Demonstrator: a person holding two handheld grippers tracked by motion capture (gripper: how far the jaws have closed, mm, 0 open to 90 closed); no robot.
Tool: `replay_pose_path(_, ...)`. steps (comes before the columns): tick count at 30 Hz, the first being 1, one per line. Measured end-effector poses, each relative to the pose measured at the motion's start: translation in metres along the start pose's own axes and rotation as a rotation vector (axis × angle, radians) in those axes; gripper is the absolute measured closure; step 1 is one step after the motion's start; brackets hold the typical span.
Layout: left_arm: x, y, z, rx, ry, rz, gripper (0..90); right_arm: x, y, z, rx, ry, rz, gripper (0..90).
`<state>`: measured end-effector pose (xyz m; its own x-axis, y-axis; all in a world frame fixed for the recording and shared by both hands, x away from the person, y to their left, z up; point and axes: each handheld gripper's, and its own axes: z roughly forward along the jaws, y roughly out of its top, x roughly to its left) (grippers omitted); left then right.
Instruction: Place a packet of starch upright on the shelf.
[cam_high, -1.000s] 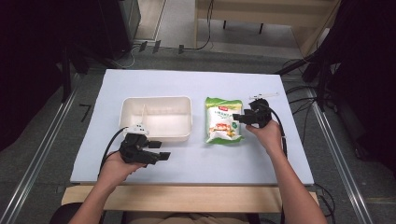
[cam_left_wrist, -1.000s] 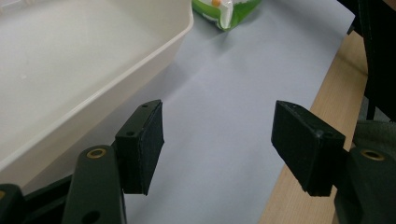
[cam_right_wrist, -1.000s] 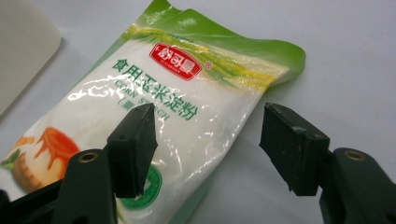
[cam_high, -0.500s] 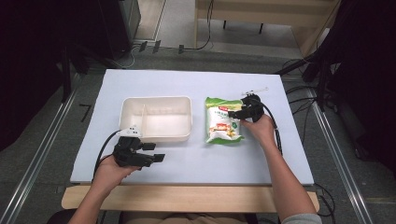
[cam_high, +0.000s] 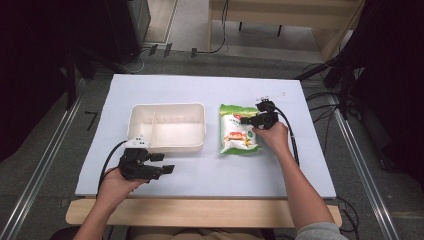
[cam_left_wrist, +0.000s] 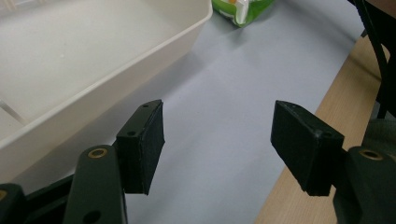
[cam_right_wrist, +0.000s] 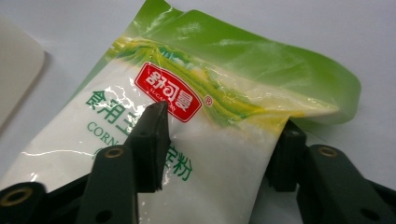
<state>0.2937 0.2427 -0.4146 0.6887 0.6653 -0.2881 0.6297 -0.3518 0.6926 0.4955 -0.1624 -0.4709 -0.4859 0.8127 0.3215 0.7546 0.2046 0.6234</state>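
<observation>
Shifted left onto corn starch bag (cam_high: 239, 133) since earlier frame: right hand-held gripper (cam_high: 254, 121) | jaws just closing, straddling bag's upper right edge | left hand-held gripper (cam_high: 162, 163): wide, empty.

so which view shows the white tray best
The high view: the whole white tray shows, with its divider and all four rims, left of the green bag. The left gripper view catches one corner and wall; the right gripper view a sliver at its left edge.

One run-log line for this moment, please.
right claw: closing on starch bag | left claw: open, idle | tray: empty
</observation>
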Motion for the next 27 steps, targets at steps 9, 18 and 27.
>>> replay_pose_path(9, -0.001, 0.002, 0.002, -0.006, -0.010, 0.011, 35.8, 0.007, 0.001, 0.001, -0.012, 0.052, -0.023, 82.1)
replay_pose_path(18, 0.001, 0.001, -0.001, -0.004, -0.006, 0.001, 36.0, 0.019, 0.007, -0.006, 0.001, 0.010, -0.056, 88.3)
replay_pose_path(27, 0.002, 0.000, 0.000, 0.009, -0.008, -0.009, 35.7, 0.025, 0.017, -0.026, -0.013, 0.031, -0.065, 88.6)
